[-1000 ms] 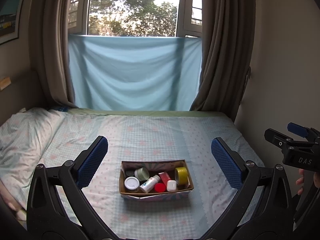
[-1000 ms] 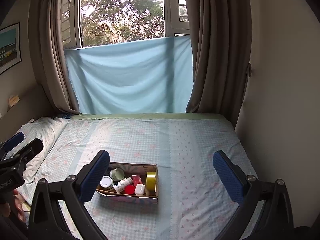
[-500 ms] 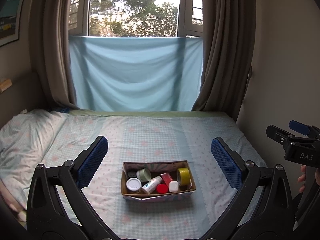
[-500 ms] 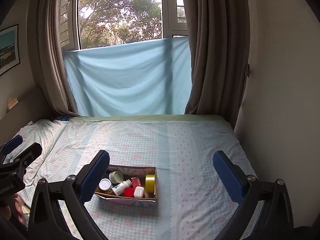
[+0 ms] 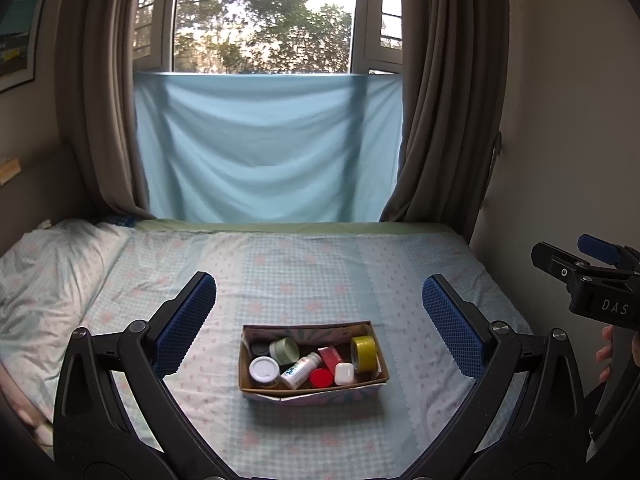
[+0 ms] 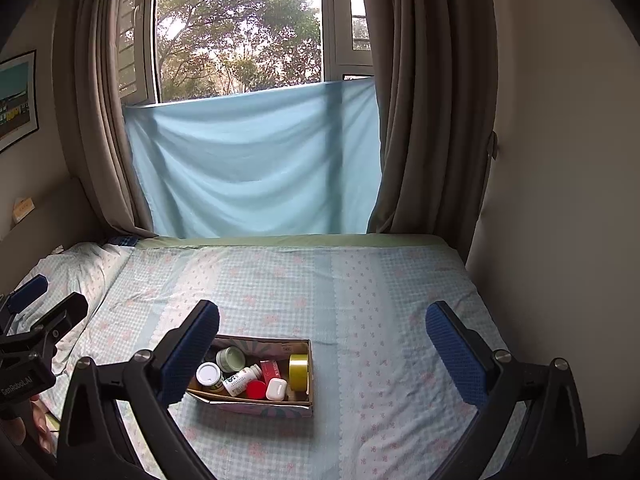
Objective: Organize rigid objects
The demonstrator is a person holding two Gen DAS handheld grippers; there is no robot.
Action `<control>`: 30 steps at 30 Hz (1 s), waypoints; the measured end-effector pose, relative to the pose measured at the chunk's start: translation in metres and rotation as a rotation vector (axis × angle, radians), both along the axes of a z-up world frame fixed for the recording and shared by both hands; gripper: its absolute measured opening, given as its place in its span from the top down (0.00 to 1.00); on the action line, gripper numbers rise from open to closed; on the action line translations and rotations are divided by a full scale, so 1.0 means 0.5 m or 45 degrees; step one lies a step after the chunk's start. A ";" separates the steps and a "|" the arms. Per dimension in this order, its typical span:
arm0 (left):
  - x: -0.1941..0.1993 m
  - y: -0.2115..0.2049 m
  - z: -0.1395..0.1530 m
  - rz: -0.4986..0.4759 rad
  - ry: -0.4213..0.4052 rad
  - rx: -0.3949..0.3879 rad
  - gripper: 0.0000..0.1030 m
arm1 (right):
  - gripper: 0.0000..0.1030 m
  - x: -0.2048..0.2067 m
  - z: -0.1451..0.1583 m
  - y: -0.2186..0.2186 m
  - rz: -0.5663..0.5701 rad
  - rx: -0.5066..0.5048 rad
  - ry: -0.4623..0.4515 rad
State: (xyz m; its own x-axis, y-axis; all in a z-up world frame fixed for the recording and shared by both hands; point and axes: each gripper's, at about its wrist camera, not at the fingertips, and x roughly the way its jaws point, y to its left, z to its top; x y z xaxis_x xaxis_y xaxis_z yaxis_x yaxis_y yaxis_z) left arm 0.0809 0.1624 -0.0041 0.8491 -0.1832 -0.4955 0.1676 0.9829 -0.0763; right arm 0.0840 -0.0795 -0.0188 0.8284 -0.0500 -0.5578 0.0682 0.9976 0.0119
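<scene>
A small cardboard box [image 5: 362, 327] sits on the bed [image 5: 320, 272]. It holds a yellow tape roll [image 5: 365, 353], a white-capped bottle [image 5: 301, 370], a white-lidded jar [image 5: 264, 370], a green jar [image 5: 283, 351], a red cap [image 5: 321, 378], a red packet and a white case [image 5: 344, 373]. My left gripper [image 5: 318, 320] is open and empty, held above and short of the box. My right gripper [image 6: 320, 340] is open and empty, with the box [image 6: 296, 342] behind its left finger [image 6: 188, 352]. The right gripper also shows at the left wrist view's right edge [image 5: 592, 280].
A pillow [image 5: 48, 276] lies at the bed's left. A blue sheet [image 5: 264, 148] hangs over the window between grey curtains [image 5: 444, 100]. A wall [image 5: 572, 120] bounds the bed's right side. A framed picture [image 6: 16, 100] hangs on the left wall.
Both grippers have drawn back and risen slightly, so the box sits a little lower and farther in both views. Both stay open. Nothing in the box has moved.
</scene>
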 end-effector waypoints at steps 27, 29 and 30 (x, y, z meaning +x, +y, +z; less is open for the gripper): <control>0.015 -0.010 -0.001 0.056 -0.038 0.094 0.00 | 0.00 0.007 0.000 0.004 -0.006 0.000 -0.001; 0.015 -0.009 0.000 0.067 -0.051 0.093 0.00 | 0.00 0.007 0.000 0.005 -0.003 -0.001 0.000; 0.016 -0.007 0.001 0.072 -0.055 0.079 0.00 | 0.00 0.006 0.000 0.004 -0.004 -0.001 -0.003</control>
State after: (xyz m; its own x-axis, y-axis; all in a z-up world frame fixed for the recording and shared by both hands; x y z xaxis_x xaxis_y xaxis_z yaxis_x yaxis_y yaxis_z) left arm 0.0888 0.1589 -0.0034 0.8779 -0.1046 -0.4672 0.1134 0.9935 -0.0092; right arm 0.0867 -0.0776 -0.0189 0.8296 -0.0536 -0.5558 0.0717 0.9974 0.0109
